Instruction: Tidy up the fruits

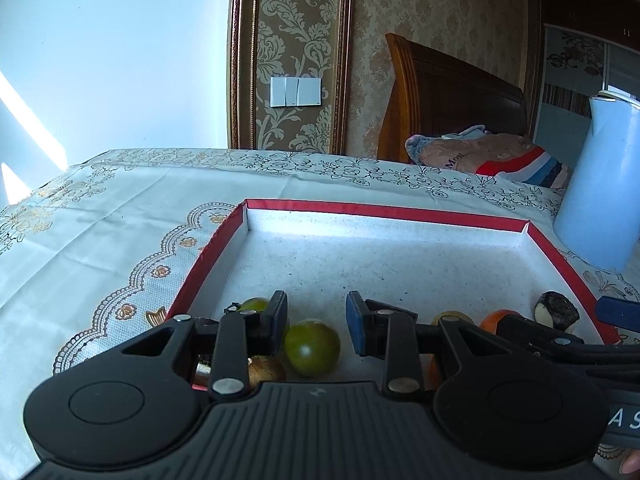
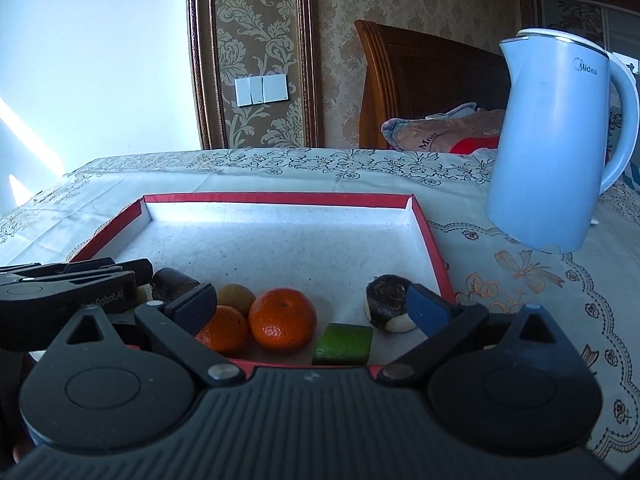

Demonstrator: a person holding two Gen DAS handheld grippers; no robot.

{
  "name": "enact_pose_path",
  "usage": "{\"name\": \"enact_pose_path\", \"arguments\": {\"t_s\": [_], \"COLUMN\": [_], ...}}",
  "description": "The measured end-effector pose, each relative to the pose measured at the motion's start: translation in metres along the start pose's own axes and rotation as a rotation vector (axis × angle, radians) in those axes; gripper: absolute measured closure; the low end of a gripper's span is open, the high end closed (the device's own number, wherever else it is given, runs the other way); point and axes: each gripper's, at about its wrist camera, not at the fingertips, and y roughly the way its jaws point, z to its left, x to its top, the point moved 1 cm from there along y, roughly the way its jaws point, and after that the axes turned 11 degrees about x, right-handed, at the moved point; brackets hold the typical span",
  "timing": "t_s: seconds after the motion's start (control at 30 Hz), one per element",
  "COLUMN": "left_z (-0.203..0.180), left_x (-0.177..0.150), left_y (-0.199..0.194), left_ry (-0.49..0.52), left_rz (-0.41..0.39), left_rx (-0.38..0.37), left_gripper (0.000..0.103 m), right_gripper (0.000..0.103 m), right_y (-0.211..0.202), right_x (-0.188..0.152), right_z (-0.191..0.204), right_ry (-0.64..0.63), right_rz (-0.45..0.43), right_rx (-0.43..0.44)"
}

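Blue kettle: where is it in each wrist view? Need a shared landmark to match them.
Left wrist: blue kettle is cut off at the right edge, standing on the tablecloth beyond the tray's far right corner.
Right wrist: blue kettle is fully in view, upper right, right of the tray.
Shared landmark: the red-rimmed tray; also the white wall switch.

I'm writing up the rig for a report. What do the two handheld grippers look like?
Both match: a black ribbed plastic body with two round hubs, black linkage arms joined by silver rivets, and dark blue pads on the fingertips. The left gripper shows white lettering on its side in the right wrist view, partly readable as "Robot.AI". The right gripper carries a small embossed mark on its ribbed top. No cables or sleeves show.
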Motion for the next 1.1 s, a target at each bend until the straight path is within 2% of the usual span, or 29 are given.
{"name": "enact_pose_path", "arguments": {"t_s": [0.33,0.37,0.4,0.47,0.57,0.83,0.93,1.1], "left_z": [0.011,0.014,0.016,0.019,0.022,0.031,0.033,0.028], "left_x": [-0.001,-0.002,-0.004,-0.009,-0.017,-0.047,-0.051,-0.056], "left_y": [-0.017,-0.022,-0.028,-0.042,-0.061,-0.075,-0.077,-0.075], "left_ry": [-0.033,-0.036,-0.038,-0.042,-0.014,-0.015,-0.027,0.008], "left_rz": [-0.01,-0.013,-0.022,-0.061,-0.098,-0.022,-0.011,0.01], "left_rx": [0.024,0.024,0.026,0.037,0.044,0.043,0.041,0.037], "left_gripper": [0.07,0.058,0.039,0.023,0.023,0.023,0.023,0.022], "right_gripper": [0.0,0.0,0.0,0.0,0.0,0.0,0.0,0.0], "right_y": [-0.015,-0.02,-0.025,-0.035,-0.047,-0.055,-0.05,-0.038], "right_x": [-0.004,-0.006,-0.008,-0.013,-0.023,-0.055,-0.058,-0.059], "right_z": [-0.01,-0.01,-0.01,-0.008,-0.004,0.01,0.015,0.019], "right_ry": [0.055,0.062,0.063,0.058,0.056,0.052,0.036,0.018], "right_rz": [-0.02,-0.021,-0.024,-0.027,-0.012,0.096,0.127,0.187], "right_rx": [0.013,0.015,0.019,0.03,0.041,0.023,-0.004,-0.016]}}
